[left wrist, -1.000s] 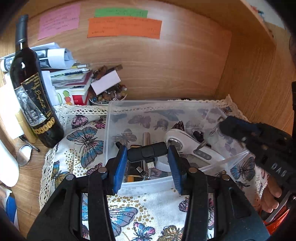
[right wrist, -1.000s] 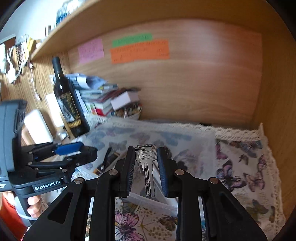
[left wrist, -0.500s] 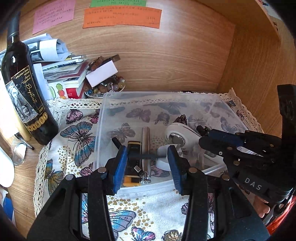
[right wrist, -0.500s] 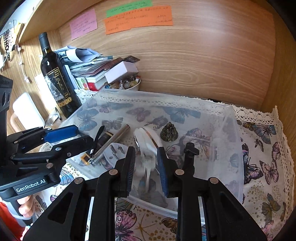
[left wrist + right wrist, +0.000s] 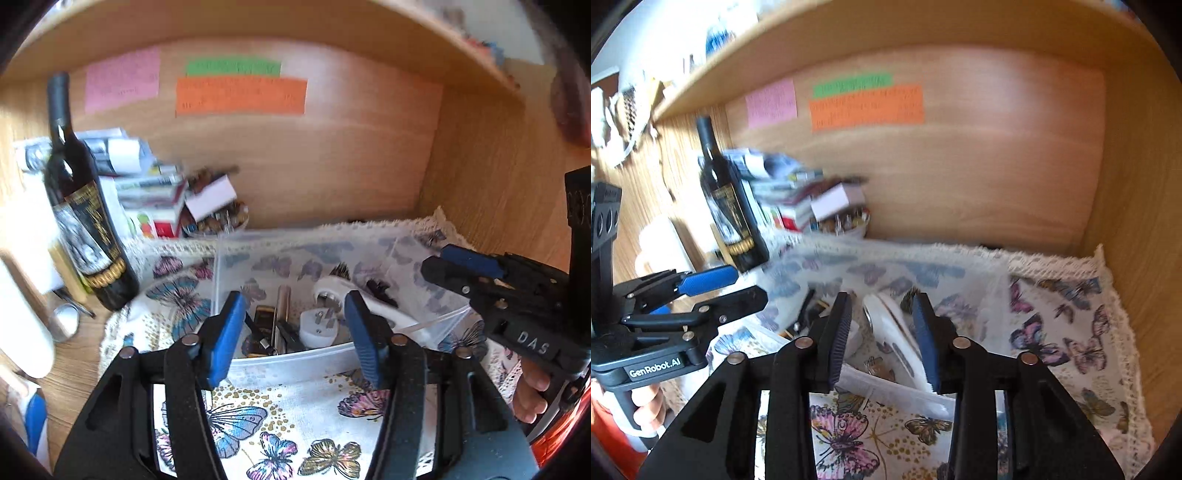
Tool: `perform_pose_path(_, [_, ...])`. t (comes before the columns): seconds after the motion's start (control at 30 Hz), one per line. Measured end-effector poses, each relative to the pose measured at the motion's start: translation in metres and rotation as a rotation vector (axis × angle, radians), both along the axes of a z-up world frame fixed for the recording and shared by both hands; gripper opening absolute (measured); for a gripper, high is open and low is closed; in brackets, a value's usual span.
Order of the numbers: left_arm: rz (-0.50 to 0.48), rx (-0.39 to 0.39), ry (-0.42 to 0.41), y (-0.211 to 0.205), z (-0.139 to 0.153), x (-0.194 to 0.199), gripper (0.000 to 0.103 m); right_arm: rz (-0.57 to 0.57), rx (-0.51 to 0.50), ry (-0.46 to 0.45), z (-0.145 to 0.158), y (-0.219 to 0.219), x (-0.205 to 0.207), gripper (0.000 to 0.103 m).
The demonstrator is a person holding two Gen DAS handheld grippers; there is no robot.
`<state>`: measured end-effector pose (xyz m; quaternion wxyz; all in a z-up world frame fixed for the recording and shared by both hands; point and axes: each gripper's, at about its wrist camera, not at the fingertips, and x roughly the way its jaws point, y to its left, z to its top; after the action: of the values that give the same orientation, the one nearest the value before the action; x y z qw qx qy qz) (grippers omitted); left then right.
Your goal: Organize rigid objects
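Note:
A clear plastic bin (image 5: pixel 288 363) sits on the butterfly cloth and holds several small items: a white plug adapter (image 5: pixel 318 328), a metal tube (image 5: pixel 281 306), a black and yellow lighter (image 5: pixel 264 325), a white handheld device (image 5: pixel 373 306) and a small dark spiky piece (image 5: pixel 341 272). My left gripper (image 5: pixel 291 332) is open and empty above the bin's near wall. My right gripper (image 5: pixel 882 336) is open and empty over the bin (image 5: pixel 886 384), with the white device (image 5: pixel 897 332) between its fingers' line of sight. A key ring (image 5: pixel 873 367) lies in the bin.
A dark wine bottle (image 5: pixel 85 218) stands at the left beside stacked books and papers (image 5: pixel 147 192) and a bowl of beads (image 5: pixel 218 221). Wooden walls close the back and right. Coloured notes (image 5: pixel 240 96) are stuck on the back wall. The butterfly cloth (image 5: pixel 1071 325) extends right of the bin.
My left gripper let go of the black item and opened wide; my right gripper released the key into the bin and opened. Both have pulled back and up from the bin.

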<state>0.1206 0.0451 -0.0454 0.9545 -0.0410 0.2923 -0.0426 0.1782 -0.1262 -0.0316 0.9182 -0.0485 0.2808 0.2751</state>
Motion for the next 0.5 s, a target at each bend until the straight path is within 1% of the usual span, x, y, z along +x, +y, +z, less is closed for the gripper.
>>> perform_pose_path(0.07, [0.004, 0.011, -0.05, -0.002, 0.011, -0.014, 0.063, -0.008, 0.023, -0.046, 0.013, -0.007, -0.012, 0.043])
perform_pose_path(0.13, [0.009, 0.025, -0.099, -0.005, 0.022, -0.028, 0.068, -0.012, 0.044, -0.089, 0.023, -0.013, -0.024, 0.045])
perform_pose_path(0.2, [0.014, 0.036, -0.148, -0.007, 0.033, -0.042, 0.075, -0.014, 0.065, -0.13, 0.035, -0.019, -0.036, 0.052])
perform_pose_path(0.23, [0.018, 0.038, -0.169, -0.008, 0.037, -0.048, 0.077, -0.016, 0.081, -0.153, 0.041, -0.022, -0.044, 0.061])
perform_pose_path(0.27, [0.022, 0.04, -0.187, -0.008, 0.042, -0.054, 0.081, -0.018, 0.092, -0.171, 0.044, -0.025, -0.05, 0.067])
perform_pose_path(0.4, [0.036, 0.04, -0.255, -0.01, 0.057, -0.077, 0.094, -0.028, 0.133, -0.242, 0.059, -0.035, -0.073, 0.078])
perform_pose_path(0.43, [0.043, 0.041, -0.275, -0.011, 0.061, -0.084, 0.096, -0.031, 0.141, -0.255, 0.062, -0.038, -0.078, 0.084])
perform_pose_path(0.47, [0.048, 0.043, -0.29, -0.011, 0.063, -0.088, 0.099, -0.036, 0.151, -0.267, 0.064, -0.041, -0.082, 0.088])
perform_pose_path(0.5, [0.052, 0.045, -0.303, -0.012, 0.066, -0.092, 0.1, -0.041, 0.16, -0.278, 0.066, -0.043, -0.086, 0.089])
